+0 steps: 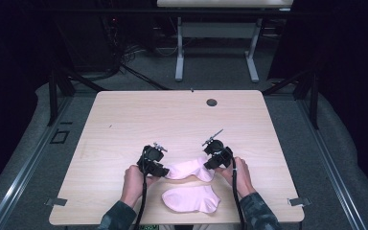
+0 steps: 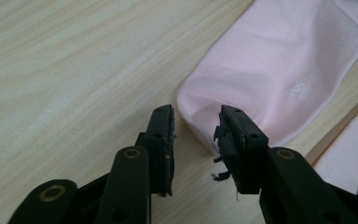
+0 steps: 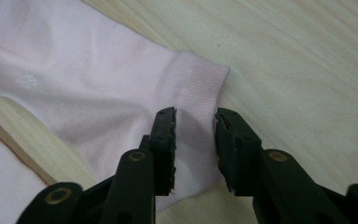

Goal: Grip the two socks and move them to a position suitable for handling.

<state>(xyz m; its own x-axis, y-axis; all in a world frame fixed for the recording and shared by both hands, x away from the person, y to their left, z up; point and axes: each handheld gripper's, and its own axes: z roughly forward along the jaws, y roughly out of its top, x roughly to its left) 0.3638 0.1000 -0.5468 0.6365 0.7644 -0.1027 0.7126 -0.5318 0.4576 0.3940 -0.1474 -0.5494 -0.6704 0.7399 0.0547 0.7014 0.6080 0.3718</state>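
Nearest you at 6 o'clock, one pink sock (image 1: 191,199) lies flat by the table's (image 1: 124,120) front edge, untouched. Just beyond it the second pink sock (image 1: 189,169) lies across the table between your two grippers. Your left hand (image 1: 135,184) has the left gripper (image 1: 159,170) at the sock's 9 o'clock end; in the left gripper view the gripper (image 2: 196,140) is parted a narrow gap, with the rounded toe end of that sock (image 2: 270,79) just ahead of the tips, nothing between the pads, and one pad is frayed. Your right hand (image 1: 239,176) has the right gripper (image 1: 212,164) at the 3 o'clock end; in the right gripper view the gripper (image 3: 196,142) is likewise narrowly open, hovering over the ribbed cuff of the sock (image 3: 98,98), fabric visible in the gap but not pinched. Farther out, toward 12 o'clock, there is a round grommet (image 1: 212,102) near the back edge. Beyond that, a second desk's legs (image 1: 179,52) on grey floor (image 1: 139,72).
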